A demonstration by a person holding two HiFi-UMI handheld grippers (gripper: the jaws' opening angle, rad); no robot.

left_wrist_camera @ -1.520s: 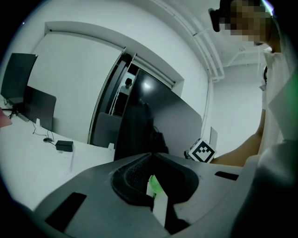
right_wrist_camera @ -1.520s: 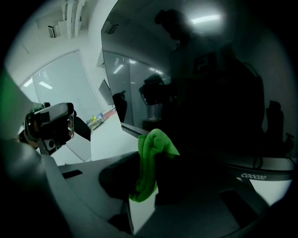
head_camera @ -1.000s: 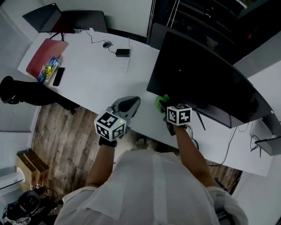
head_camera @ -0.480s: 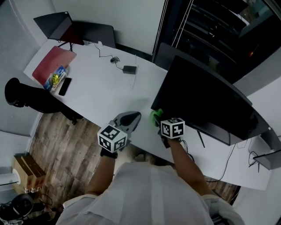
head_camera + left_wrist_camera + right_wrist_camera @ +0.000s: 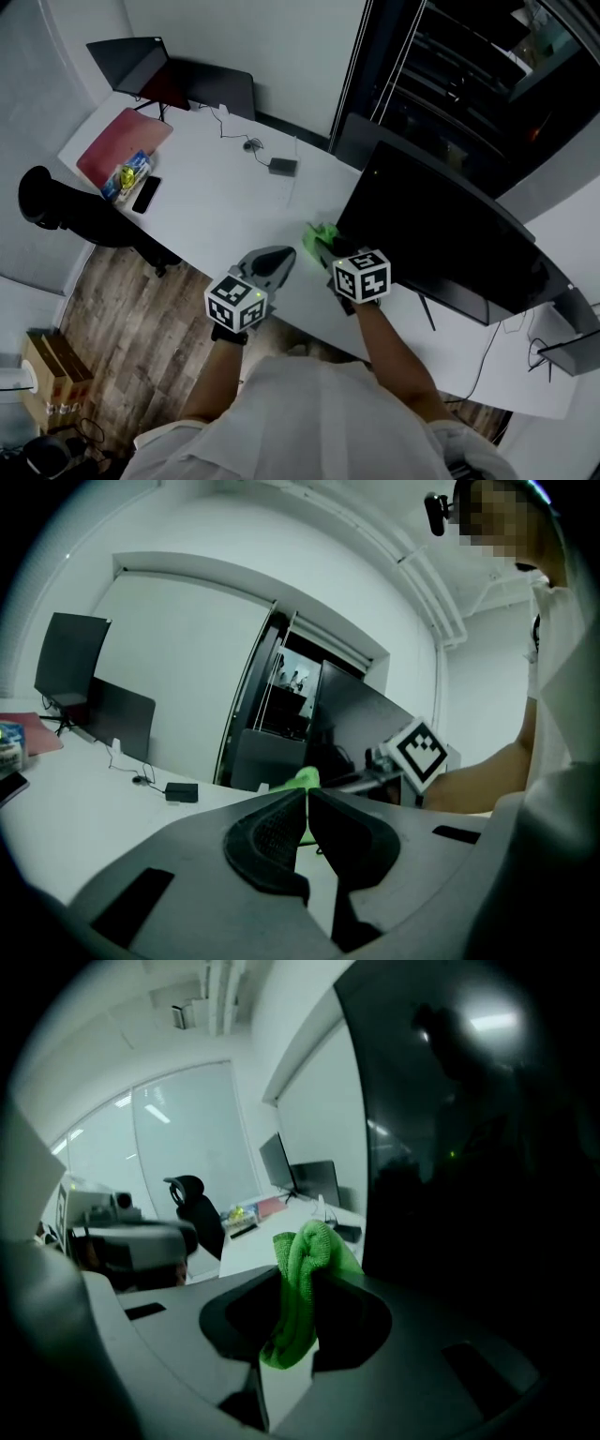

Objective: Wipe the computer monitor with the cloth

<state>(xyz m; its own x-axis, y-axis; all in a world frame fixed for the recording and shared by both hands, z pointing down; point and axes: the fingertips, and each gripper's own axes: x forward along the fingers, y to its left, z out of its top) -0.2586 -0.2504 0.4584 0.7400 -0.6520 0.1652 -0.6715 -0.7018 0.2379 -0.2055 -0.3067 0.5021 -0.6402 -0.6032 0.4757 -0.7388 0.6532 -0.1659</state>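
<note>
Right claw (image 5: 302,1275) pinches the green cloth (image 5: 313,1245) beside the monitor (image 5: 441,234)'s edge; left claw (image 5: 307,795) is closed, empty.

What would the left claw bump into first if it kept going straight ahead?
Probably the crumpled green cloth pinched in the right claw; it sits dead ahead of the shut left claw, with the black monitor just beyond. Depth is unclear.
</note>
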